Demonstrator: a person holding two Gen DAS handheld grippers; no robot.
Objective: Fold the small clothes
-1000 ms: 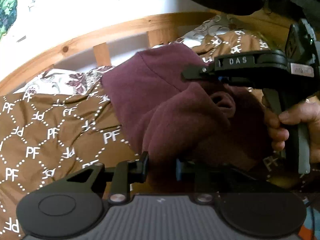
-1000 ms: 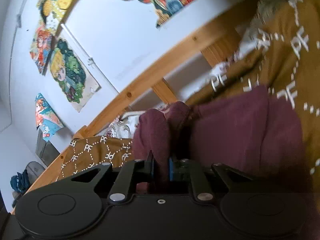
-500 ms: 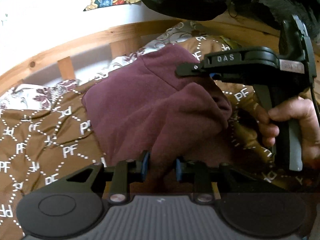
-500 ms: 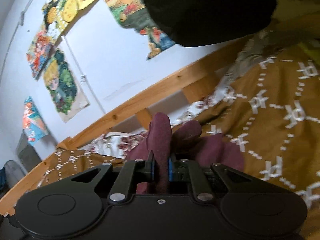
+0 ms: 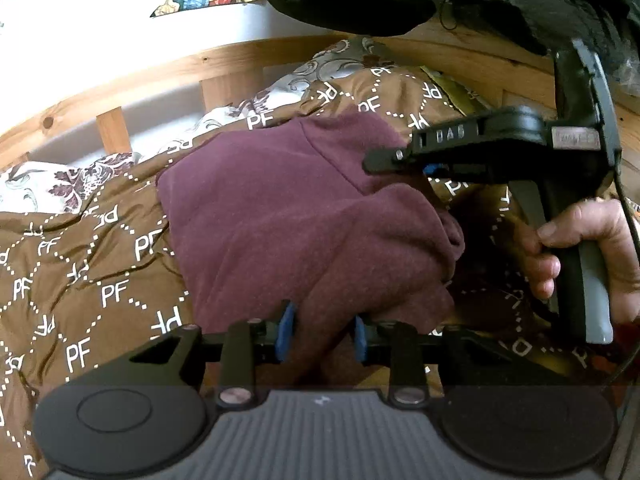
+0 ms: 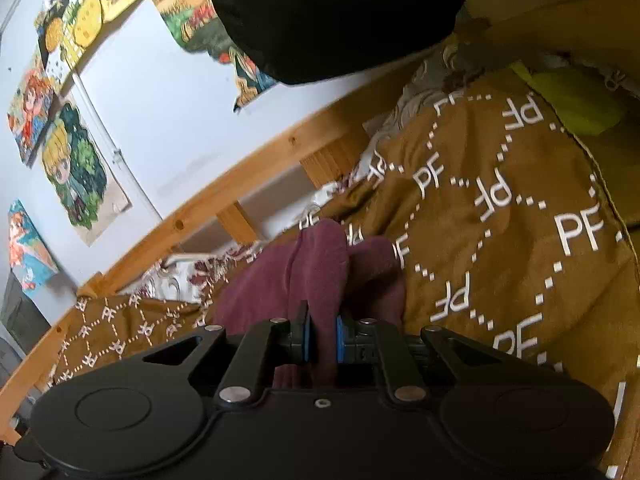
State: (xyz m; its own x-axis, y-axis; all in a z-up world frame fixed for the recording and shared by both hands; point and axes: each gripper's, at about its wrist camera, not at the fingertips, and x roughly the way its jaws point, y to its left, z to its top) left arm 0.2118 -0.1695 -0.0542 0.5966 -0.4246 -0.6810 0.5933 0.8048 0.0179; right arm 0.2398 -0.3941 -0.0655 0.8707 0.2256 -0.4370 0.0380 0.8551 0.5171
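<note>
Near edge of the maroon garment (image 5: 280, 216) hidden behind the left gripper (image 5: 320, 334); pad contact there impossible to judge. Lettering on the right gripper (image 5: 424, 160) too blurred to read. Posters (image 6: 76, 168) cut off by frame edges. Dark sleeve (image 6: 336, 12) blocked the upper wall.

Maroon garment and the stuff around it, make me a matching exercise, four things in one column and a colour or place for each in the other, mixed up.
Things:
1. maroon garment
2. bedspread
3. bed rail
4. posters

Colour or place:
A. bare light wood, along the wall
B. hung on the pale wall
C. brown with white PF letters
D. lying on the bed, gripped by the right claw

Pairs: 1-D, 2-C, 3-A, 4-B
</note>
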